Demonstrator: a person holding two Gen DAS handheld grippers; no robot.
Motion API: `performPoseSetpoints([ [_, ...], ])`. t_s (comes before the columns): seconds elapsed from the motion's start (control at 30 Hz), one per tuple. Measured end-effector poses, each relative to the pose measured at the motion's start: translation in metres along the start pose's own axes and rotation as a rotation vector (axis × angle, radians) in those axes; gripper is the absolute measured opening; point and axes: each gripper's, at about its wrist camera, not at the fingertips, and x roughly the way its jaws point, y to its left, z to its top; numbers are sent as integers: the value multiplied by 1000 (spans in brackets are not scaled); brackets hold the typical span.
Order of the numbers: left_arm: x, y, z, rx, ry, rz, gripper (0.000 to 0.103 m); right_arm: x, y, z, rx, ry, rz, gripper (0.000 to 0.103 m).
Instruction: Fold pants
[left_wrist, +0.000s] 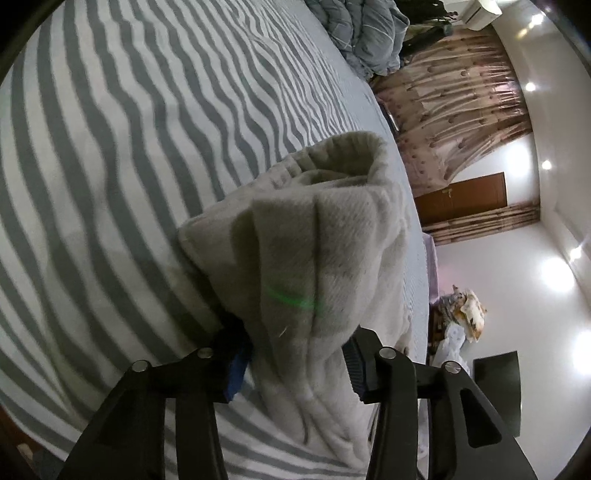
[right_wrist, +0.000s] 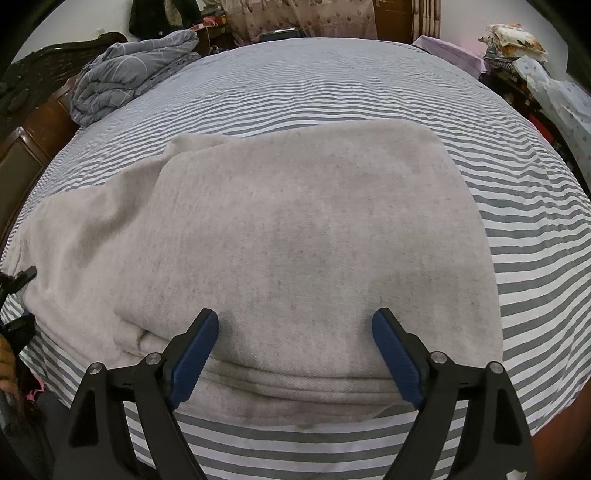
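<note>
Bedroom in a home. Bed with grey-and-white striped sheet, under and ahead of the fingers. Bundled grey quilt far ahead, left of the fingers, by a dark carved wooden headboard. Patterned curtains, wooden door, recessed ceiling lights, stacked bedding.

Bunched beige pants between left gripper jaws, over striped bedsheet.
</note>
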Motion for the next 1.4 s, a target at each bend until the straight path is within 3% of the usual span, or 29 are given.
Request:
performPoseSetpoints([
  [0.1,2,-4,-2,-1,-29,-6,47,-4,-3,2,8,-6,2,83],
  [0.2,3,-11,-6,42,-48,11,31,0,-4,5,-25,15,-36,82],
  [0.37,-4,-35,-12,115,-72,22,23,10,9,0,-114,20,-94,90],
  [0.6,-14,-112,-35,286,-111,52,18,-7,-12,7,-13,11,17,88],
  [0.73,-14,-169,-58,404,-125,62,18,-32,-46,9,79,-40,95,88],
  [0.93,-1,-262,-120,643,-98,43,18,-56,-115,2,243,-77,168,88],
  [1.13,54,-330,-203,845,6,33,18,-63,-178,-15,382,-88,180,88],
  [1.27,106,-343,-271,953,110,64,18,-66,-212,-28,428,-85,164,88],
  [1.4,158,-328,-330,1083,162,176,18,-63,-239,-43,474,-72,167,88],
])
